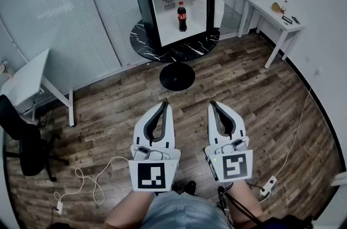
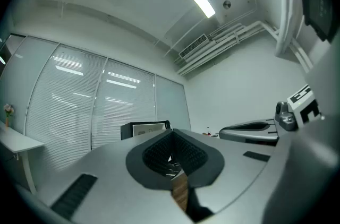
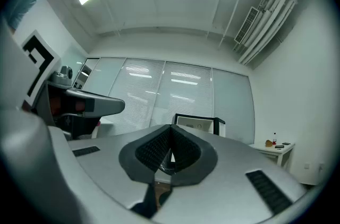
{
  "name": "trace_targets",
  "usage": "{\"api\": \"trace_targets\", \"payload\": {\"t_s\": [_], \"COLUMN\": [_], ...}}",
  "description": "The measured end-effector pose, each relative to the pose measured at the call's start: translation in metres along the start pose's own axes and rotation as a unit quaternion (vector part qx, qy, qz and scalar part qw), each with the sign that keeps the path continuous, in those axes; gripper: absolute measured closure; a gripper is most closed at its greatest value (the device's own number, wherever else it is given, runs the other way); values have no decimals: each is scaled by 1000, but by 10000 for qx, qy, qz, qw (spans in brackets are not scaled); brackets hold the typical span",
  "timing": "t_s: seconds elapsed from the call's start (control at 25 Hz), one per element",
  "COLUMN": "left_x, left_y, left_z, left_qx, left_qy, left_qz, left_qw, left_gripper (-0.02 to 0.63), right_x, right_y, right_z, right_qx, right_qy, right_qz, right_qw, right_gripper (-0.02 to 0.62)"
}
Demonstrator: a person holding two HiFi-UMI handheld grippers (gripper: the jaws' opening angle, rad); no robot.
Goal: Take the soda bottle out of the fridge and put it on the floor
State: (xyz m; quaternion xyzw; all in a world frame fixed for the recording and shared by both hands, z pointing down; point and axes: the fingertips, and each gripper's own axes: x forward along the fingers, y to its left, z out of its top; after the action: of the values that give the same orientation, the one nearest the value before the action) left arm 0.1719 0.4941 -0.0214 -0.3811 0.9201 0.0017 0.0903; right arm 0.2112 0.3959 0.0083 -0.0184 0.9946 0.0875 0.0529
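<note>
In both gripper views the fingers (image 2: 151, 156) hide the bottle (image 1: 182, 16); only the fridge (image 2: 143, 130) top shows. Items (image 1: 277, 6) on the bench (image 1: 264, 7) right of the fridge are too small to tell.

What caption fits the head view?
Left gripper and right gripper shut, empty, facing the open fridge holding a soda bottle.

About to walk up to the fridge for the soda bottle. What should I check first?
1. Fridge door open: ok.
2. Soda bottle upright inside, unobstructed: ok.
3. Left hand-held gripper empty, jaws together: ok.
4. Right hand-held gripper empty, jaws together: ok.
5. Bottle within reach: not ok, both grippers are well short of the round table.
6. Floor ahead free of cables: ok, they lie off to the sides.
</note>
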Motion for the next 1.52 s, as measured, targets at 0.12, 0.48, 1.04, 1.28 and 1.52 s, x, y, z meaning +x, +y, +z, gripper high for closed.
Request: {"api": "trace_targets", "payload": {"t_s": [0.12, 0.48, 1.04, 1.28, 1.52], "left_x": [0, 2, 41, 111, 198], "left_y": [-1, -13, -4, 27, 69], "left_z": [1, -4, -30, -61, -76], "left_qx": [54, 33, 72, -92, -140], "left_qy": [-6, -37, 191, 332, 245], "left_qz": [-22, -24, -87, -222, -336], "left_qw": [10000, 10000, 9998, 9992, 9990], "left_gripper": [589, 589, 589, 589, 589], "right_x": [-1, -8, 28, 98, 190], "right_y": [-1, -8, -31, -52, -78], "right_z": [1, -6, -34, -60, -74], "right_qx": [4, 25, 224, 230, 215], "right_qy": [-10, 4, 191, 337, 371], "right_qz": [-8, 44, 22, -105, -228], "right_qw": [10000, 10000, 9996, 9991, 9988], "right_gripper": [584, 584, 583, 583, 582]}}
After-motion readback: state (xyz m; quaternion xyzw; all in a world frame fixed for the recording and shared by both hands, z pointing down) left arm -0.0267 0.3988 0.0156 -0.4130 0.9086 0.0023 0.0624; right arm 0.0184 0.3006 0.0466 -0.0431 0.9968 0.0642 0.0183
